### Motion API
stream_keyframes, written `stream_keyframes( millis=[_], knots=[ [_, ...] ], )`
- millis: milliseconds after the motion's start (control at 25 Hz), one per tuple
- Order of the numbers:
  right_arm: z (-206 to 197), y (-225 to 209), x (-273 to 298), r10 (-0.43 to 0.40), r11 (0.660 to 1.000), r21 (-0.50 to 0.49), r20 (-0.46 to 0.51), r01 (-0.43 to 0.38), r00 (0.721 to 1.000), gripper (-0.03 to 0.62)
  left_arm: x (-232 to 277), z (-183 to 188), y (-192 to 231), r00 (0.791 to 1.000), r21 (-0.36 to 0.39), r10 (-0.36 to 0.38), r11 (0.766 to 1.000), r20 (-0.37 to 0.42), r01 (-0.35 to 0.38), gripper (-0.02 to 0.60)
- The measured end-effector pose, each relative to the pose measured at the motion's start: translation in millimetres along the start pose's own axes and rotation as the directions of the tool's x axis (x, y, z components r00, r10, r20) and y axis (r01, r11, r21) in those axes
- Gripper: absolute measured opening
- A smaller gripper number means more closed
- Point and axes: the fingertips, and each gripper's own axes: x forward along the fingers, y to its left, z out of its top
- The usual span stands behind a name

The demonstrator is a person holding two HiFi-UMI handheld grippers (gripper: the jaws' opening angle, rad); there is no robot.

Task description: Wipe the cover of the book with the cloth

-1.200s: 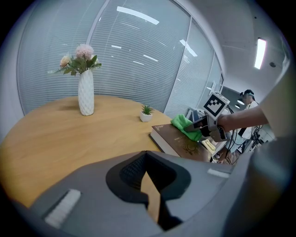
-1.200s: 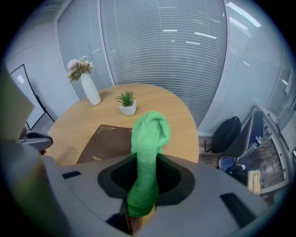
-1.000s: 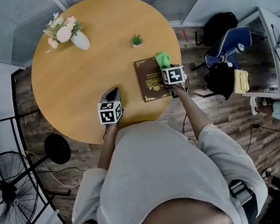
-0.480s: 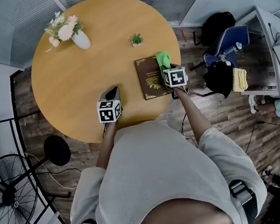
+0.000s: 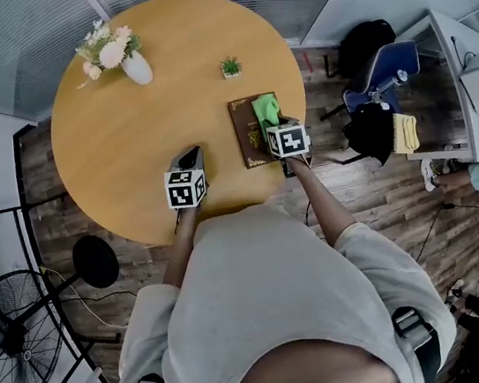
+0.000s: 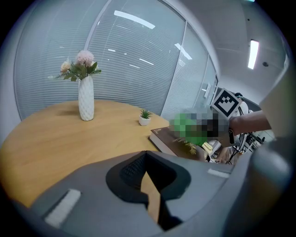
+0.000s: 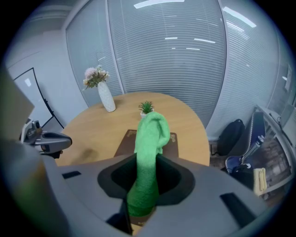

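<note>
Right hand-held gripper (image 5: 275, 124) clamps cloth (image 5: 264, 107) over book (image 5: 247, 133); lettering illegible.

I see book (image 5: 247, 133) at surface (image 5: 122, 150) right edge | cloth (image 5: 265, 109) on book | plant (image 5: 231, 67) behind book | vase (image 5: 137, 69) far left

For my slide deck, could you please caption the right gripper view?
Right gripper shut on a green cloth, the brown book ahead on a round wooden table.

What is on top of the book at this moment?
The green cloth, held by the right gripper, sits over the brown cover of the book. Bare cover shows beside it. The part beneath cloth and gripper is hidden, so contact cannot be confirmed.
</note>
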Motion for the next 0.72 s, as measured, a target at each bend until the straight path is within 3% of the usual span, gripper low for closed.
stream_keyframes(
  millis=[720],
  knots=[
    [-8.7, 66.4, 14.6, 0.077, 0.996, -0.032, -0.039, -0.078, 0.996, 0.100, -25.2, -12.1, 14.6, 0.999, -0.034, 0.039, 0.999, 0.013, -0.039, 0.006]
  ],
)
